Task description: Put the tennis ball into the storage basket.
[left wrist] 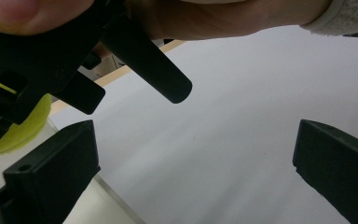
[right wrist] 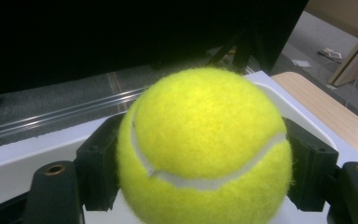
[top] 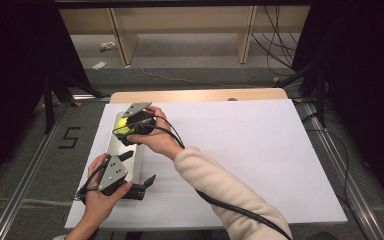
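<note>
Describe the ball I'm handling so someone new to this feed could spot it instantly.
Start at the white table sheet, then go to the long white tray along its left edge. At the tray's far end, the right gripper clamps a tennis ball: fuzzy, bright yellow-green with a white seam, the only vivid colour there.

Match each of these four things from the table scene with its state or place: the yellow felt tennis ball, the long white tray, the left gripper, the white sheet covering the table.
Things:
1. yellow felt tennis ball
2. long white tray
3. left gripper
4. white table sheet

States:
A. jaws open, holding nothing
B. spread flat over the tabletop
C. clamped between the right gripper's jaws
D. lying along the sheet's left side

Pairs: 1-C, 2-D, 3-A, 4-B
</note>
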`<state>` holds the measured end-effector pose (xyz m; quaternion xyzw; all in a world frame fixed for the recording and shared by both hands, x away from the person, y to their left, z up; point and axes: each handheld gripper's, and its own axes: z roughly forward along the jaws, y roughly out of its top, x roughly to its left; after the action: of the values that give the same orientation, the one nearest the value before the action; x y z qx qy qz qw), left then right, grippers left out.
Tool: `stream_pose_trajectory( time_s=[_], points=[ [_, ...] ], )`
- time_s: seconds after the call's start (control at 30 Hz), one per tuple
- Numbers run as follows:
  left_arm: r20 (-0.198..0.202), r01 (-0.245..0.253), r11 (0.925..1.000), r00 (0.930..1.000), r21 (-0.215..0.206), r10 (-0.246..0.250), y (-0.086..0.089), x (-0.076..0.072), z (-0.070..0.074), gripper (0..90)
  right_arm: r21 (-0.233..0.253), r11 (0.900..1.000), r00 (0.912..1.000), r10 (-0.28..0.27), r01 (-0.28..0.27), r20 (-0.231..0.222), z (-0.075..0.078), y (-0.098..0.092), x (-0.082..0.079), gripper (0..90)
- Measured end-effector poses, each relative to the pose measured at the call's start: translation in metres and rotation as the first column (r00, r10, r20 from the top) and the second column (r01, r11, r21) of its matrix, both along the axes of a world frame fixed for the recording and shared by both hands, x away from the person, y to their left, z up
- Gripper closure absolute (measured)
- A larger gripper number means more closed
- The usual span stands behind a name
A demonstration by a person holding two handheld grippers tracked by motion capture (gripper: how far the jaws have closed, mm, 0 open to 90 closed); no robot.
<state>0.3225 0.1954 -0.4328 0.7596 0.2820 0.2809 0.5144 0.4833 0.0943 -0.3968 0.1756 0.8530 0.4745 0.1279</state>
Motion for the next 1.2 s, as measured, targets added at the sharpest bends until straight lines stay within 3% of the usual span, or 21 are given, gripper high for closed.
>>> stream_pose_trajectory(
  time_s=[1.2],
  points=[
    [-0.004, 0.0, 1.0, 1.0, 0.001, 0.0, 0.0, 0.0, -0.001, 0.0, -0.036, 0.999, 0.9987, 0.025, -0.027, -0.044, -0.01, 0.012, 0.002, 26.9]
  ],
)
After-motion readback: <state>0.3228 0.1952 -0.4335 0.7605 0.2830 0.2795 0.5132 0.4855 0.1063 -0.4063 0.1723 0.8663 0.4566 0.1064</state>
